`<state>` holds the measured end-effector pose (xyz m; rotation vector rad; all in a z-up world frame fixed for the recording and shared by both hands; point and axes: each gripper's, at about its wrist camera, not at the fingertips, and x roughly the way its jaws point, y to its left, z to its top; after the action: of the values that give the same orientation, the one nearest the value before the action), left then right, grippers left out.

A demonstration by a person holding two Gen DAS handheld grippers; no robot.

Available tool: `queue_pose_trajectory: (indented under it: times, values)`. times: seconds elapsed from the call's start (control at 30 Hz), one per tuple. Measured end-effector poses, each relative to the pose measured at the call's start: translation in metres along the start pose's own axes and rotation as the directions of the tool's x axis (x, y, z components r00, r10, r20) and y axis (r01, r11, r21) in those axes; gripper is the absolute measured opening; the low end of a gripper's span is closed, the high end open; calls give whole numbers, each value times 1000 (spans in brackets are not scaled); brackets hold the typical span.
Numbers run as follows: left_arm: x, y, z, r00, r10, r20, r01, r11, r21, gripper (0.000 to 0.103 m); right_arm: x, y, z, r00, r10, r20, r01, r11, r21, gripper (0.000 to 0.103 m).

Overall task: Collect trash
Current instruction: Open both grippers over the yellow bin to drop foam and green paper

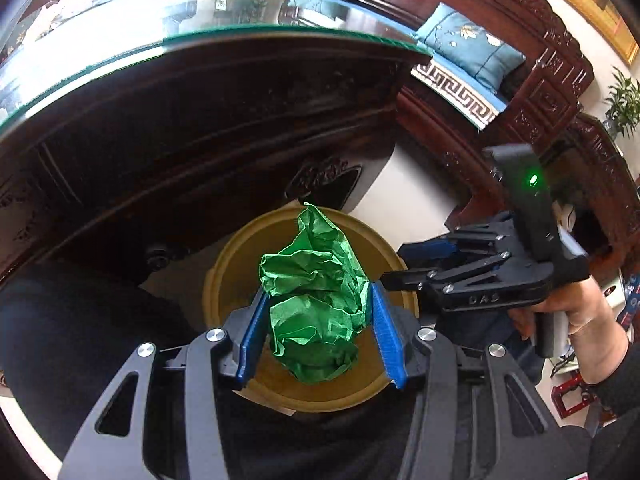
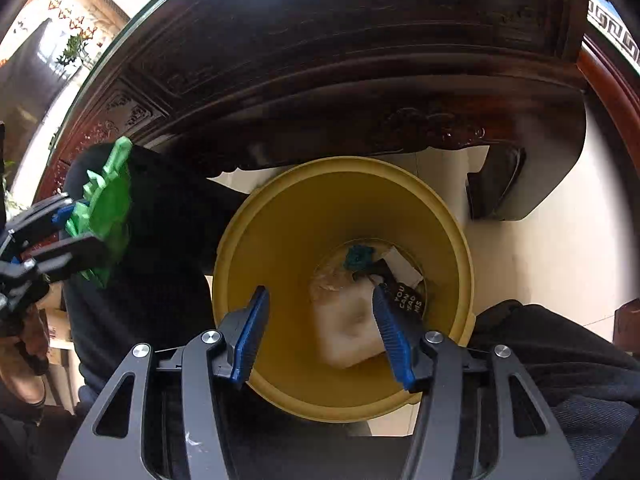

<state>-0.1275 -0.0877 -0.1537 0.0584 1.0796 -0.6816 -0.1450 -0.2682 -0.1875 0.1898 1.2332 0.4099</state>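
A left gripper is clamping a crumpled ball of green paper between its blue pads directly above a yellow bin — the bin is standing on a pale floor beside a dark carved wooden table topped with glass. To the right, a hand is gripping the right gripper near the bin's rim.

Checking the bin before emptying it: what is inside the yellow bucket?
Inside the round yellow plastic bin: a pale crumpled wad, teal scrap, white card and black printed wrapper. Whatever lies beneath them is covered.
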Motion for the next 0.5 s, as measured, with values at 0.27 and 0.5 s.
queue_pose_trajectory:
  times: [0.27,0.5]
  values:
    - [49,-21,6,996,-34,-87,35,999,18,49,-40,-18,-11,996,-35,78,34,999,7,53]
    - [100,-42,0,978,-58,-202,64,998,24,59,-50,-30,-18,995,-25,99,23,999,22,54]
